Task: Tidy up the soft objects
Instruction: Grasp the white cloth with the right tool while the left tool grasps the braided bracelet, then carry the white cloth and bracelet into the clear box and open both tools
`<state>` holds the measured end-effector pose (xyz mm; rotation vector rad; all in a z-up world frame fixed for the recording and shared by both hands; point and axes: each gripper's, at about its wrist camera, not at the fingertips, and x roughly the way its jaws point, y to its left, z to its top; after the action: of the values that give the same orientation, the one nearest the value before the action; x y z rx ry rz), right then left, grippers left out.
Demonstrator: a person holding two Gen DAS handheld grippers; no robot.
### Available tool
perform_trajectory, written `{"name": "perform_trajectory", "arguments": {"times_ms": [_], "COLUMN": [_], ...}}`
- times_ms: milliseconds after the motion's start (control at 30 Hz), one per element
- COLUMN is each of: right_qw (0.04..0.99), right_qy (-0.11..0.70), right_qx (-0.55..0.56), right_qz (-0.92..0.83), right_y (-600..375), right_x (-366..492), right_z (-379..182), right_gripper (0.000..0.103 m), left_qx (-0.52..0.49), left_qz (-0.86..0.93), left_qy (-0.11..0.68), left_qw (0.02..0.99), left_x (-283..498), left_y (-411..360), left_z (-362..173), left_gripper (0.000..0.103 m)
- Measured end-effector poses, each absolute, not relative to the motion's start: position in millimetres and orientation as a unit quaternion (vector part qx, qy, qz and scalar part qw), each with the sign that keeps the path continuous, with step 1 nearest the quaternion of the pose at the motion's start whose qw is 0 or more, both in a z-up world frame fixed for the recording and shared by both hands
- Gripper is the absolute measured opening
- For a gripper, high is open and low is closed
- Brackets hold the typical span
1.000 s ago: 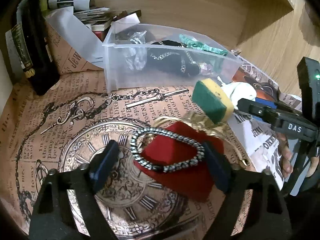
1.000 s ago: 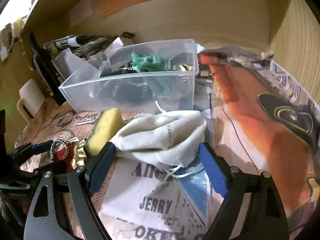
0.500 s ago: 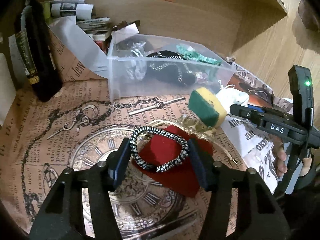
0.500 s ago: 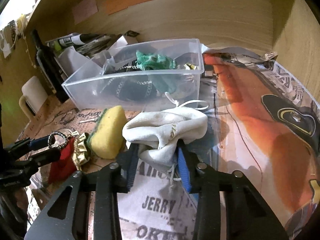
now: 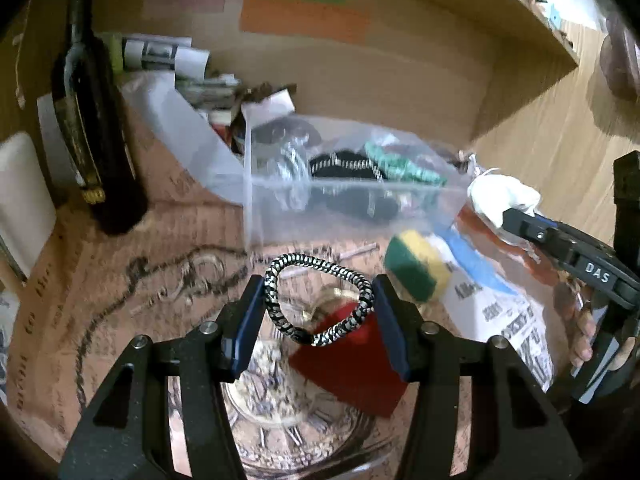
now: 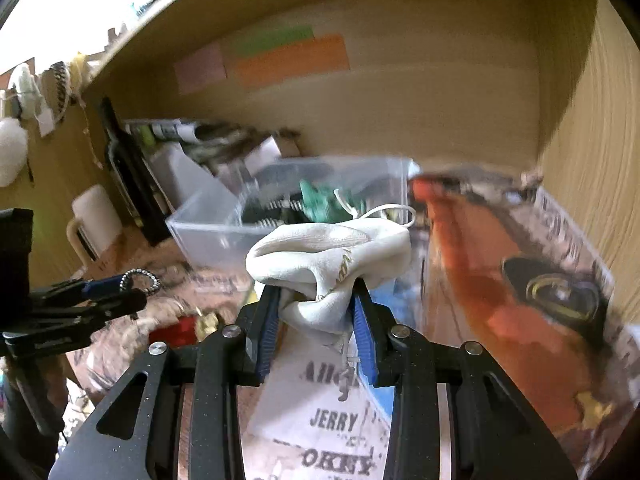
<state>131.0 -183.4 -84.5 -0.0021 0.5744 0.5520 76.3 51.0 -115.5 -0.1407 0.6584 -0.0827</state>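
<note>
The left tool (image 5: 319, 304) has a black-and-white braided loop (image 5: 316, 300) between its blue pads, which press on its two sides; its jaws are closing a little more on the loop, which hangs clear above the desk (image 5: 120, 280). Beneath it lies a red cloth (image 5: 352, 364) on the clock-printed paper that covers the desk, and just to the right of that sits a yellow-and-green sponge (image 5: 416, 264). The right tool (image 6: 316, 320) is pinched narrow on the lower folds of a white cloth pouch (image 6: 328, 256), whose bulk bulges above the pads with a thin white cord looping off the top. The pouch is held up in front of a clear plastic bin (image 6: 208, 232) standing against the back of the wooden nook; inside the bin are a green crumpled thing (image 6: 320, 200) and something dark with a chain pattern. A dark bottle (image 5: 92, 136) stands at the left, beside a heap of papers. A person's fingers (image 5: 580, 344) show under the right tool's handle.
</note>
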Motion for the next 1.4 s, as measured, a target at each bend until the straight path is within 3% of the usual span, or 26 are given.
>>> {"name": "perform_trajectory", "arguments": {"times_ms": [367,633,900,1400], "right_qw": [0.933,0.932,0.917,0.884], "right_qy": [0.224,0.205,0.249,0.342], "right_qx": [-0.01,-0.026,-0.043,-0.051], "right_qz": [0.281,0.298,0.31,0.314], "right_y": [-173.4,-152.3,-117.2,-98.8], "right_x": [139.8,162.4,200.5,241.4], "right_z": [-50.9,-37.6,-58.9,-108.0], "right_gripper": [0.032,0.032,0.032,0.034], "left_qx": [-0.061,-0.066,-0.057,-0.056], "left_qz": [-0.033,-0.032,-0.032,-0.041], "left_qy": [0.262,0.266,0.324,0.358], "left_qw": [0.963,0.961,0.944,0.931], "left_x": [102.9,143.8,193.6,232.4], "left_y": [52.6,52.7,51.1,49.5], "left_z": [-65.6,-57.0,-86.8,-108.9], "left_gripper": [0.054,0.054,0.054,0.056]}}
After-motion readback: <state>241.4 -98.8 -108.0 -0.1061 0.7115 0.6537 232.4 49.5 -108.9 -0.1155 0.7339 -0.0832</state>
